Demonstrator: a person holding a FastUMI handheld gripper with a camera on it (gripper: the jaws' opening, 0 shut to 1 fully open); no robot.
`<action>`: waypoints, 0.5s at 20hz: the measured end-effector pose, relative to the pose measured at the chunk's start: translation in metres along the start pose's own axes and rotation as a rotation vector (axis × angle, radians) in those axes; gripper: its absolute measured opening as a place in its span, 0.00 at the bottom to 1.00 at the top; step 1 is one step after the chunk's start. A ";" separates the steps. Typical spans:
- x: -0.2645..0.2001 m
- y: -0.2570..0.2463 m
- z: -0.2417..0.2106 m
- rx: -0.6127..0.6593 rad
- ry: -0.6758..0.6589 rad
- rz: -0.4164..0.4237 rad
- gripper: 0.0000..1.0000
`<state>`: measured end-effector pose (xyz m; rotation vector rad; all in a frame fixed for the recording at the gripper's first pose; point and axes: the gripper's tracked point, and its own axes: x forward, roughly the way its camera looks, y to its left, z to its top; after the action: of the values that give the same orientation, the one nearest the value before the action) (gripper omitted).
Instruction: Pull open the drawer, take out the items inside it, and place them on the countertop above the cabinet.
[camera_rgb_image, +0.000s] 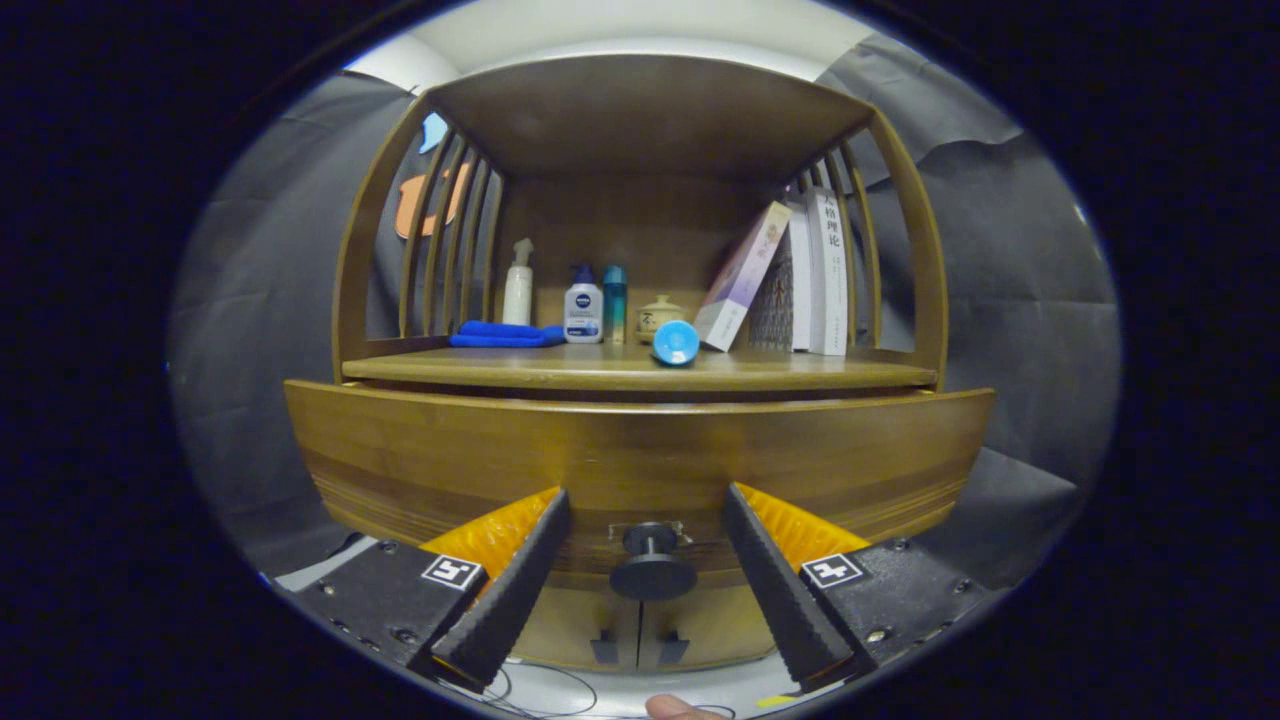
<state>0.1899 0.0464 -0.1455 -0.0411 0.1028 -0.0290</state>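
A wooden cabinet's drawer front (640, 450) spans the space just ahead of me, below the countertop (640, 372). Its dark round knob (652, 575) sits low on the front, between my two fingers and touching neither. My gripper (645, 495) is open, with the fingertips wide apart on either side of the knob and close to the wood. The drawer's inside is hidden behind its front, so no contents show.
On the countertop stand a folded blue cloth (505, 334), a white pump bottle (518, 285), a white-and-blue bottle (583, 312), a teal bottle (614, 303), a small jar (660, 315), a blue round object (675, 343) and leaning books (790, 270). Slatted sides and a top board enclose the shelf. Two small door handles (638, 650) sit below the knob.
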 end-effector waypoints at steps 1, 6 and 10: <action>0.007 0.000 0.001 -0.003 0.004 -0.001 1.00; 0.031 0.000 0.006 -0.011 0.019 0.001 1.00; 0.043 0.000 0.008 -0.010 0.029 0.005 1.00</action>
<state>0.2334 0.0454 -0.1421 -0.0507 0.1317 -0.0241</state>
